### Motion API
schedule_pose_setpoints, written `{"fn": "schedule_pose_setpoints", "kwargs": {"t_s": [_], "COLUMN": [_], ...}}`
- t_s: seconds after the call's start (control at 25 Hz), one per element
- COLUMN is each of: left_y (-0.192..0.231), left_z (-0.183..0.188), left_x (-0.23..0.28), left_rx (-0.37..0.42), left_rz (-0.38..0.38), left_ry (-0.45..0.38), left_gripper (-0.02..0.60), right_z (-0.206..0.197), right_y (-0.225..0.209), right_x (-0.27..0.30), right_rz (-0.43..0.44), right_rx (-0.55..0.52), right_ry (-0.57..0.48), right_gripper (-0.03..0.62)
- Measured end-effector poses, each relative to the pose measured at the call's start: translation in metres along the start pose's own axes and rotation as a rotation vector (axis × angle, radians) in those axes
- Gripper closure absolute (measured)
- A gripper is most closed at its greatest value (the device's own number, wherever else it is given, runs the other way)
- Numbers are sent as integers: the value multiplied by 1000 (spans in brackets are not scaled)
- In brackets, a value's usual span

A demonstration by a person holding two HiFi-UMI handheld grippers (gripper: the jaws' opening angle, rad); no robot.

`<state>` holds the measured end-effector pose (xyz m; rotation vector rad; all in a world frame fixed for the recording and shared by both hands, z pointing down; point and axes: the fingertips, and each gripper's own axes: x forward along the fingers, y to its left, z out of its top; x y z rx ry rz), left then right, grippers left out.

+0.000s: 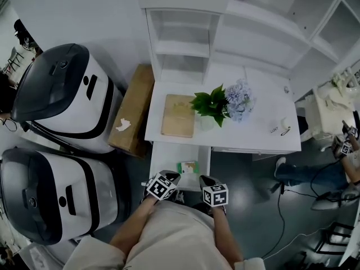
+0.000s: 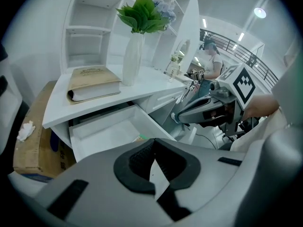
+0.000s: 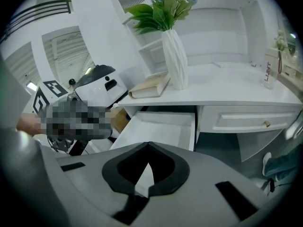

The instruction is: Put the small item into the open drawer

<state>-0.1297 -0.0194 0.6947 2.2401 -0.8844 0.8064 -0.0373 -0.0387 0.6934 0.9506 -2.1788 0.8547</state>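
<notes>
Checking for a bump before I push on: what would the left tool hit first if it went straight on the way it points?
The shut left tool aims down into the open drawer; probably the small green item there, or the floor beside it. Depth is unclear.

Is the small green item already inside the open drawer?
Yes: the head view shows the small green item lying on the floor of the open drawer.

Lab staged as a home room.
White desk (image 1: 264,114) with vase (image 2: 131,60) and book (image 1: 179,115) mid-frame; bulky machines (image 1: 62,94) at left, floor cables (image 1: 280,207) lower right.
</notes>
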Motion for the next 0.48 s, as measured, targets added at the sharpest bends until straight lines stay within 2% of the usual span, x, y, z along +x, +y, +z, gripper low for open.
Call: {"fn": "schedule_pose_setpoints", "kwargs": {"t_s": [0.48], "left_y": [-1], "left_z": [0], "left_x": [0], "left_rx": [-11], "left_rz": [-2], "left_ry": [-25], "left_gripper": [565], "right_z": [-3], "right_y": [5], "right_x": [-3], "right_rz": [14], "right_rx": [-8], "right_ry": [-8], "right_gripper": [569]}}
